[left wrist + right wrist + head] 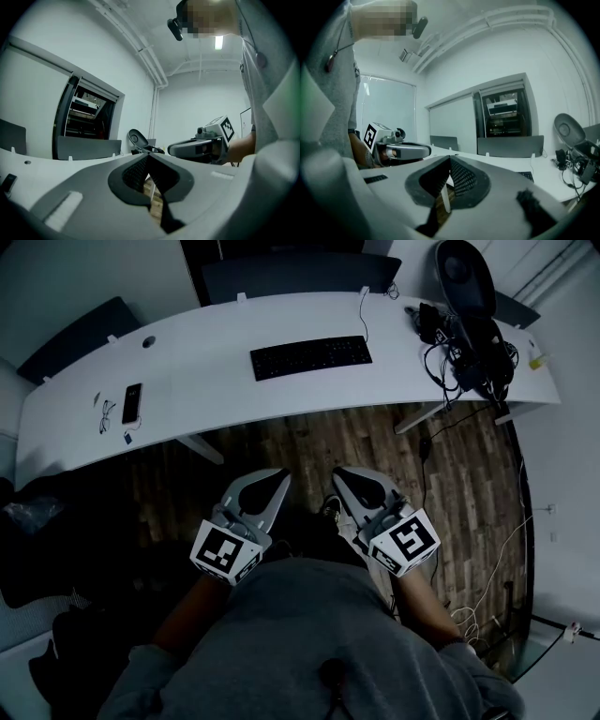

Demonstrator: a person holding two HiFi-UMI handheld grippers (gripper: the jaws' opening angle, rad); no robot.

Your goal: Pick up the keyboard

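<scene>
The white desk (216,343) curves across the top of the head view, with the wood floor (309,442) below it at centre. The keyboard (310,357) lies flat on the desk at top centre, slightly right of the middle, with bare desk along both long edges. The 2 grippers sit side by side at lower centre, over the floor and well short of the desk, tips pointing up the frame. The left gripper (278,479) is clenched on nothing: in its own view the jaws meet at the tips and only floor shows through the gap behind them. The right gripper (343,479) is clenched and empty too. A cable tangle (450,348) lies well right of the keyboard, a thin cord (364,310) ends near its upper right corner, and a phone (132,402) lies well to its left. We judge that this is the approach, with the pick-up not yet begun. To do it well, we should release both sets of jaws before reaching the desk. We should come in low, because the keyboard is thin, and take 1 short end in each gripper. Then we should lift evenly so it stays level. We cannot tell whether the cord is attached, so we would raise it slowly and watch for a tug.
</scene>
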